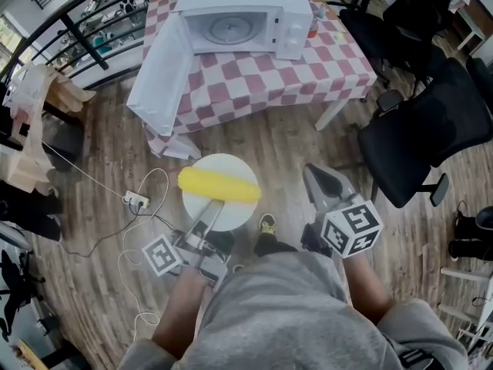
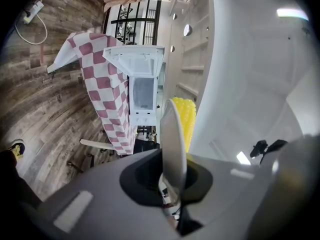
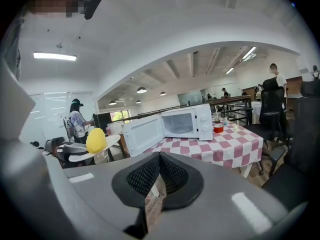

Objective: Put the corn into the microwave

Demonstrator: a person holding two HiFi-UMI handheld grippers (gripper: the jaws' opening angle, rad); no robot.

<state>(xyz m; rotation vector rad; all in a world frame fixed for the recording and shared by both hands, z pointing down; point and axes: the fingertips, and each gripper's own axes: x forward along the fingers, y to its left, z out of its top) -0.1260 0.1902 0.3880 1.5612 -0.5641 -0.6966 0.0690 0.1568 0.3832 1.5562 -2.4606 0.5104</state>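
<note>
The yellow cob of corn [image 1: 219, 185] lies loose across a round white plate [image 1: 231, 168], well short of the white microwave oven [image 1: 246, 18] and out over the wooden floor [image 1: 293, 145]; nothing pins it, and a smooth rounded cob on a glazed plate will likely roll if the plate tips, so the plate, stiff and probably breakable, is the thing to carry and hold level; the cob itself looks firm and fairly light, and taken directly it would best be pinched across its middle; the left tongs [image 1: 209, 210] are clenched on the plate's rim at the side farthest from the microwave, the thin rim edge-on between the jaws in the left gripper view with the corn [image 2: 186, 119] beyond; that one-sided hold leaves the load hanging out ahead, a lever that could droop; the left forearm [image 1: 181, 314] reaches toward the microwave, tongs about level; the right tongs [image 1: 322, 182] are clenched on nothing, jaws together, just beside the plate and aimed at the microwave, whose door [image 1: 162, 72] hangs open over the edge of the red-and-white checked table [image 1: 308, 64].
</note>
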